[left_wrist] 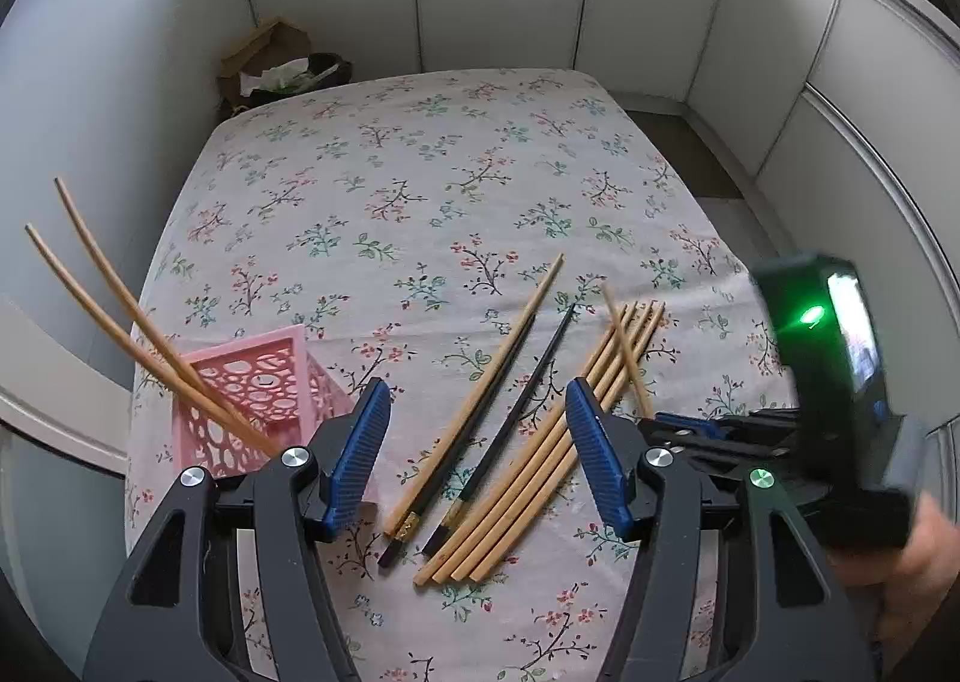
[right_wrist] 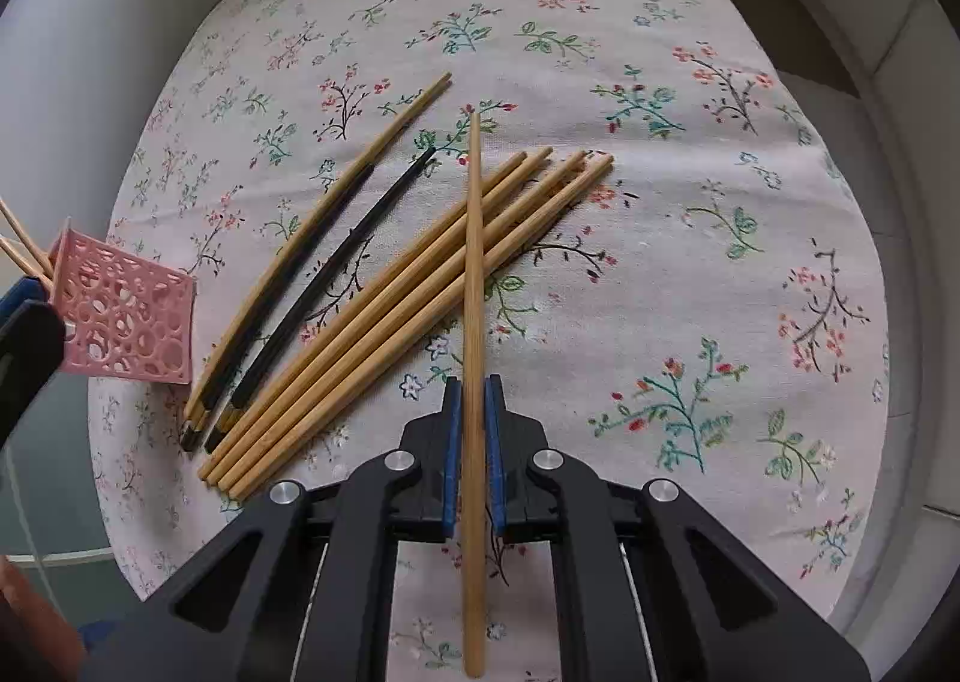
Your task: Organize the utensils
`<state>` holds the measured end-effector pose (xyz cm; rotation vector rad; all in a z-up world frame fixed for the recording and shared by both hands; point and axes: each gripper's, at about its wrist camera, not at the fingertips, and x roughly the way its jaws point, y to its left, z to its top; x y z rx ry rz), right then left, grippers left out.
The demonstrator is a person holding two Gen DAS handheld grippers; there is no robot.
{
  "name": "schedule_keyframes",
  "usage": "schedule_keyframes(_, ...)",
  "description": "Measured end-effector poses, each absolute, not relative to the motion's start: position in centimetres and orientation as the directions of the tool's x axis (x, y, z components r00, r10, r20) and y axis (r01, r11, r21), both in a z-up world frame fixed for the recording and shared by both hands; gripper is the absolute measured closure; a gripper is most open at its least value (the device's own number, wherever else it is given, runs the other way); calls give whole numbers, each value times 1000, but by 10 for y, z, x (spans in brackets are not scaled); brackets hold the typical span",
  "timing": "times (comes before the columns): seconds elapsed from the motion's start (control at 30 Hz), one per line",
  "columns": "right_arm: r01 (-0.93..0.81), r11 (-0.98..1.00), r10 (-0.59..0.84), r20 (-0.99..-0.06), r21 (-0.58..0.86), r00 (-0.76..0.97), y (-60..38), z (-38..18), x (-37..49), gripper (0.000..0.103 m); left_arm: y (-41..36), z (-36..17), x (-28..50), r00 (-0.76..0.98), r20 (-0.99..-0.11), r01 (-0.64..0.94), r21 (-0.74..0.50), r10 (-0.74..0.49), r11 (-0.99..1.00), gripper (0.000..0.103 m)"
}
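Observation:
My right gripper (right_wrist: pixel 473 400) is shut on a light wooden chopstick (right_wrist: pixel 474 286), held just above the table; the same chopstick shows in the left wrist view (left_wrist: pixel 627 358). Several light wooden chopsticks (right_wrist: pixel 390 304) lie in a bundle on the floral tablecloth (right_wrist: pixel 660 274), with dark-handled chopsticks (right_wrist: pixel 312 262) beside them. A pink perforated basket (left_wrist: pixel 258 388) stands at the left and holds two light chopsticks (left_wrist: pixel 120 316) that lean out. My left gripper (left_wrist: pixel 474 424) is open and empty above the chopsticks, right of the basket.
The table's left edge runs close behind the pink basket (right_wrist: pixel 120 316). A brown cardboard box with a dark bag (left_wrist: pixel 276 64) sits on the floor beyond the far left corner. White cabinet walls (left_wrist: pixel 780 82) surround the table.

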<state>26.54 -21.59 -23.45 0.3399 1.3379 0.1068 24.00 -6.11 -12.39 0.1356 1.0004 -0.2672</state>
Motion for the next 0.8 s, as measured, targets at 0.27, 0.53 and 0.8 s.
schedule_keyframes(0.27,183,884,335,-855,431,397,-274,-179,241,95,-91,-146,267,487,-868,313,70,-97,947,45)
schedule_keyframes(0.53,219,846,354,-819,486,452,-302,-163,234,95,-123,-192,326,389,-919,268,48,-63,962,50)
schedule_keyframes(0.8,210,839,367,-806,502,464,-309,-158,232,95,-131,-224,362,349,-937,256,98,2,962,60)
